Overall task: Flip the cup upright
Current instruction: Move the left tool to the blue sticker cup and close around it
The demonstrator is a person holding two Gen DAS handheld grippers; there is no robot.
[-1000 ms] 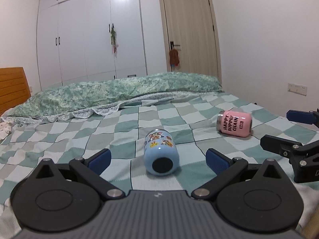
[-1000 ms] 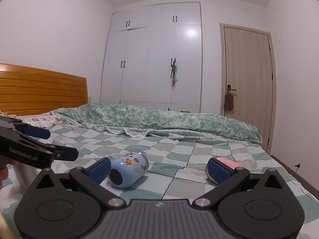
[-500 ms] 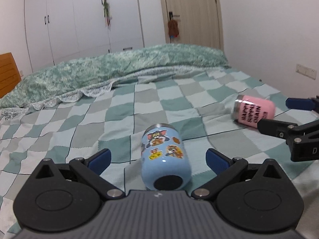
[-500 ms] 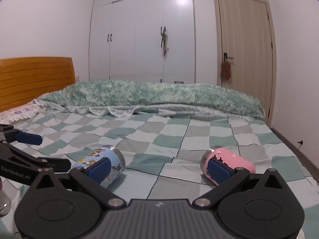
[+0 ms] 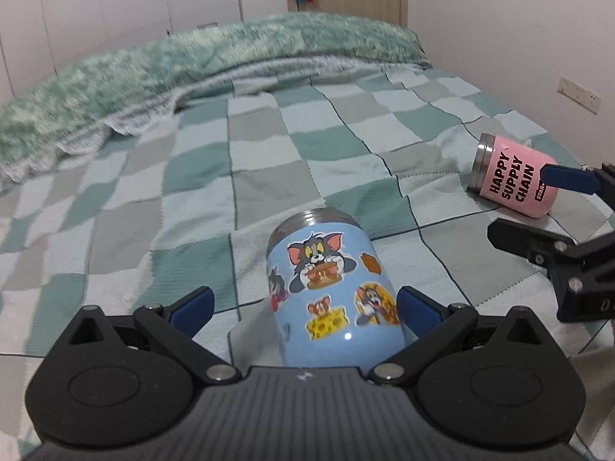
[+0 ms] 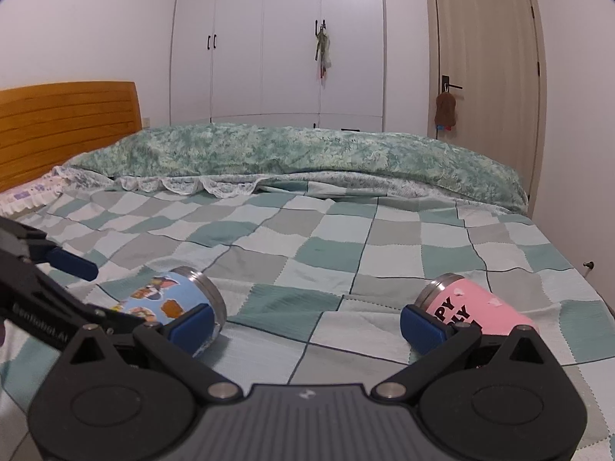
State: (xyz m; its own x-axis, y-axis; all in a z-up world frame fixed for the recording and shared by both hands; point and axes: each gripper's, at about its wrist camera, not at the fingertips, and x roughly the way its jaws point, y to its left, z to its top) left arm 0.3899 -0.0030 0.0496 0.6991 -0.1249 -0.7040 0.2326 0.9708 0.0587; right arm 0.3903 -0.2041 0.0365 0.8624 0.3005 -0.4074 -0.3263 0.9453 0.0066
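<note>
Left gripper (image 5: 303, 305) at six o'clock of its own view, fingers spread wide, blue pads (image 5: 192, 305) either side of the blue cup (image 5: 330, 299). Right pad just beside the cup's wall, contact impossible to judge; left pad clearly apart from it. Blue cup lying on its side on the checked blanket (image 5: 269, 176), base toward the camera, steel rim pointing away toward twelve o'clock, cartoon cat-and-mouse stickers facing up.

Out at three o'clock in the same view, right gripper (image 5: 538, 207), also spread, one blue pad overlapping the pink cup (image 5: 513, 174) in the picture. Pink cup on its side too, steel rim toward ten o'clock, black lettering "HAPPY SUPPLY CHAIN" on its wall.

From the right wrist view: right gripper (image 6: 307, 324) low at six o'clock, fingers wide apart. Pink cup (image 6: 476, 307) just behind the right pad at four o'clock, not between the fingers. Blue cup (image 6: 173, 299) at eight o'clock, behind the left pad, with the left gripper (image 6: 77, 288) reaching in from nine o'clock.

Farther back, toward twelve o'clock, a rumpled green quilt (image 6: 292, 153) across the bed. Wooden headboard (image 6: 65, 123) at ten o'clock. Beyond, white wardrobe (image 6: 276, 38) at twelve o'clock and a wooden door (image 6: 488, 57) at two o'clock.
</note>
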